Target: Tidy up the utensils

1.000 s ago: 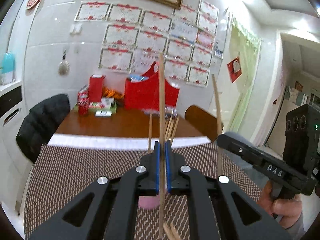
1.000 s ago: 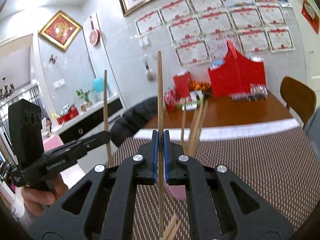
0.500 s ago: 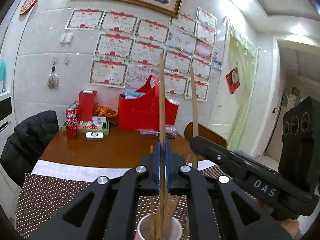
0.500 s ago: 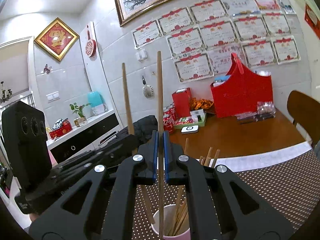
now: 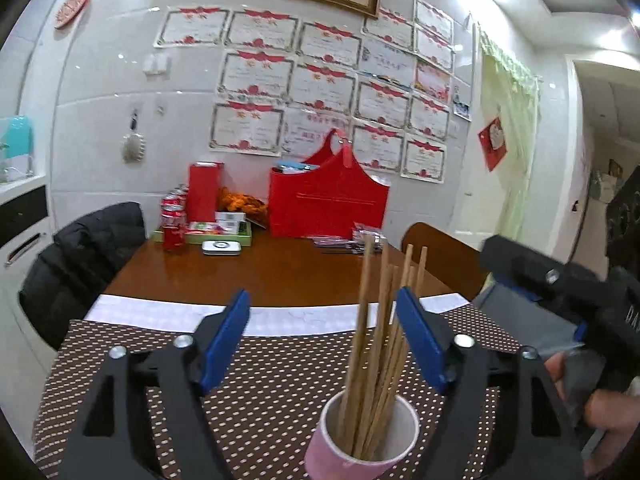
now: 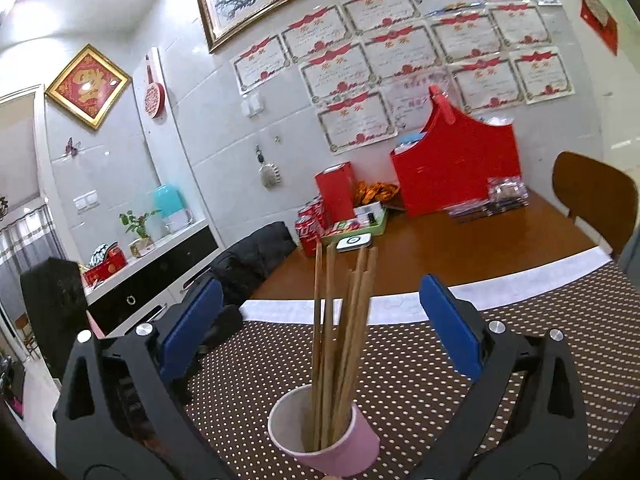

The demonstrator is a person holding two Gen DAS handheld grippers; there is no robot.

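Both claws are opening: left gripper (image 5: 324, 332) and right gripper (image 6: 320, 320), clamped on chopsticks (image 6: 340, 320) a second ago, are letting them stand in the pink cup (image 6: 352, 440) at 6 o'clock; this delivery looks complete.

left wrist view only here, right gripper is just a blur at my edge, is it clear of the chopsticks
Observer: Yes. The right gripper has its fingers opening, wide apart. The chopsticks stand between them in the pink cup and touch neither pad.
Operator: ok, whats past the black jacket on my left, cant see there
Observer: A counter along the wall, with a small potted plant on it.
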